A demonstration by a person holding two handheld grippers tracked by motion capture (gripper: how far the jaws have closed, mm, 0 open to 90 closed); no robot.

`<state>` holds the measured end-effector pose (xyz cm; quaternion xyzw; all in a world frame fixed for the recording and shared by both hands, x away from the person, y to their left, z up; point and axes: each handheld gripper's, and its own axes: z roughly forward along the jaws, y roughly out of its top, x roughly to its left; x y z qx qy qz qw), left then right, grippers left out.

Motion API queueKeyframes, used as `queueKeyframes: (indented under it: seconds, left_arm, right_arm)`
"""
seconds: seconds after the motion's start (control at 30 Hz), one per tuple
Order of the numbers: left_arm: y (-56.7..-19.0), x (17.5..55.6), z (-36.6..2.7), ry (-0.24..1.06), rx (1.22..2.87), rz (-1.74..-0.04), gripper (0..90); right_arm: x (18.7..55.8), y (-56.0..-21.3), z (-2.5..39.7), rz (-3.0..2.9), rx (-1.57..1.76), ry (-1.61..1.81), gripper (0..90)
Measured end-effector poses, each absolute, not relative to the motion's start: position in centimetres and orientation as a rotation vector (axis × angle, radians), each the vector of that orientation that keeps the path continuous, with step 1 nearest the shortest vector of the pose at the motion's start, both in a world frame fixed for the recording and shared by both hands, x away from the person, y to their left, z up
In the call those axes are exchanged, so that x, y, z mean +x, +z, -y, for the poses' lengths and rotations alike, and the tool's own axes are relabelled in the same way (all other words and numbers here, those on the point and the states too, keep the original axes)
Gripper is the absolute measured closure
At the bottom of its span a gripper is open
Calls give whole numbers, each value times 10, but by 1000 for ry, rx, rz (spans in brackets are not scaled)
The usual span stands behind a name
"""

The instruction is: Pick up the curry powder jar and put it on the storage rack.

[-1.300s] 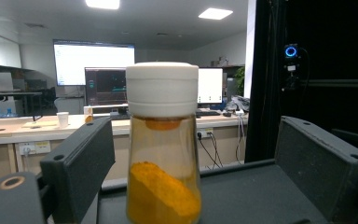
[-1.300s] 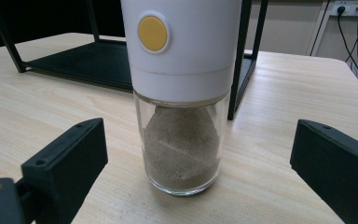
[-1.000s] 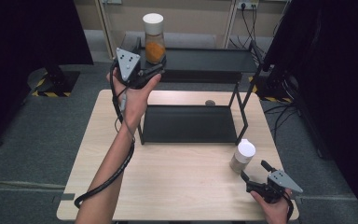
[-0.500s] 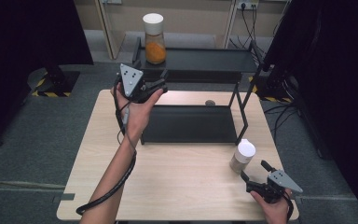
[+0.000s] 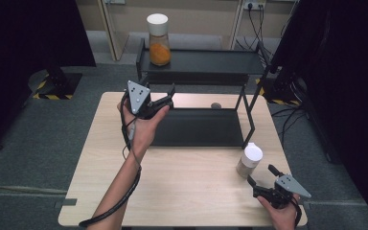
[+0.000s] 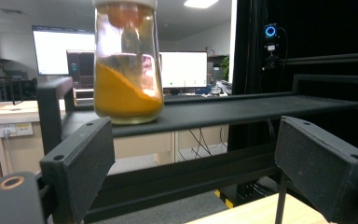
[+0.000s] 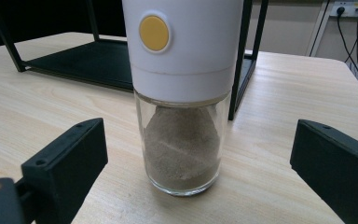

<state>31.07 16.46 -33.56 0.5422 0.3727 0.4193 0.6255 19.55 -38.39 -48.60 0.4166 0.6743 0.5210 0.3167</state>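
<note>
At lower right of the high view, the right hand-held gripper (image 5: 261,184) hovers with jaws apart just before the grey-powder jar (image 5: 248,160) standing on the worktop (image 5: 191,187). At centre left, the left hand-held gripper (image 5: 167,98) is spread and empty, below the orange-powder jar (image 5: 158,40) on the shelf (image 5: 206,61).

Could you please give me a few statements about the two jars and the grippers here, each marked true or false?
1. The orange-powder jar stands on the top shelf of the black rack. True.
2. The left gripper is shut on that jar. False: its jaws are open and apart from the jar.
3. The grey-powder jar stands upright on the table. True.
4. The right gripper has lifted the grey-powder jar. False: its jaws are open, and the jar rests on the table.
</note>
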Motion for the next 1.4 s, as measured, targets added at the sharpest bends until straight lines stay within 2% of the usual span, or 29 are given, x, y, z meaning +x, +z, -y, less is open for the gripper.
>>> queueKeyframes:
  seconds: [1.4]
  left_arm:
    - [-407, 283, -172, 878, 1334, -907, 106]
  right_arm:
    - [195, -486, 383, -1777, 1091, 1369, 42]
